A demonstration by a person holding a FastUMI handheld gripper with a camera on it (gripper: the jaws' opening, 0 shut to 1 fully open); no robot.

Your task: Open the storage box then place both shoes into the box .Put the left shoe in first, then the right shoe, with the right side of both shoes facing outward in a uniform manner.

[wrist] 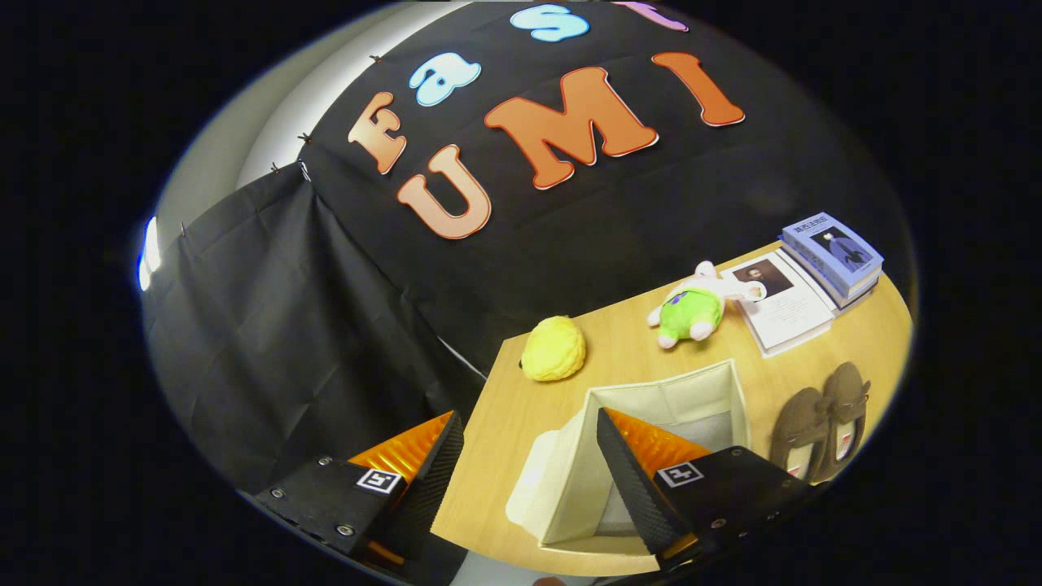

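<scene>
The claw (529, 472) is spread wide and holds nothing. The box (570, 480) sits open on the surface (643, 342), with the shoes (818, 423) just beside it. The soft box could get bumped and slide if the claw dips low.

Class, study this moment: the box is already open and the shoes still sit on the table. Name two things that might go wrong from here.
1. The tool is open and empty, one finger over the storage box. It may nudge the light fabric wall.
2. The shoes lie touching beside the box, so grabbing the left shoe alone may drag its partner, or the wrong one gets picked first.
</scene>
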